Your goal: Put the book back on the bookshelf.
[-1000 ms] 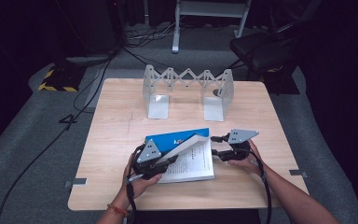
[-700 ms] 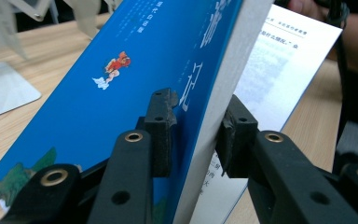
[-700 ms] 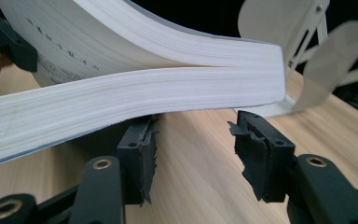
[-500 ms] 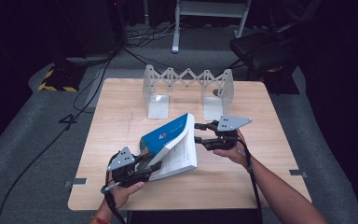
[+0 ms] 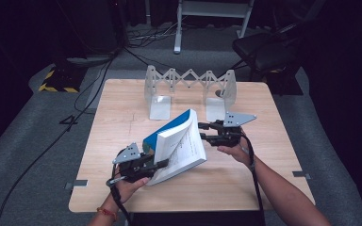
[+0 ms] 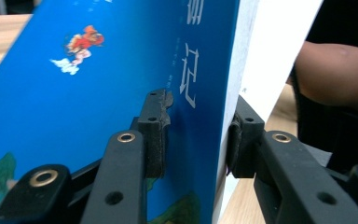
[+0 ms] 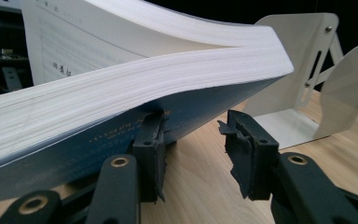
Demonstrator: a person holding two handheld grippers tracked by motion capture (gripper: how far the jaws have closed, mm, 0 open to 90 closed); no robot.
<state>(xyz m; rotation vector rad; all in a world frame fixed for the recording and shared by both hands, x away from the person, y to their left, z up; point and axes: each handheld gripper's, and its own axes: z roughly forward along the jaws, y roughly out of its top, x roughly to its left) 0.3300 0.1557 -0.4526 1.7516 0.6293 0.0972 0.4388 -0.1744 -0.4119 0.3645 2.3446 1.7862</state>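
The book (image 5: pixel 176 146) has come up off the table (image 5: pixel 122 122) since a second ago and now stands tilted on its lower edge — pages fanned, blue cover facing away. The left gripper (image 5: pixel 156 164) clamps the spine end, its jaws having just closed on cover and pages, probably to steady it. The right gripper (image 5: pixel 204 132) has been closing too — its jaws sit under the raised edge, gripping nothing. White Chinese characters on the cover; a metal bookend rack (image 5: pixel 188 87) stands behind.

Book (image 5: pixel 176 143) before rack (image 5: pixel 188 89), on table (image 5: pixel 122 117)
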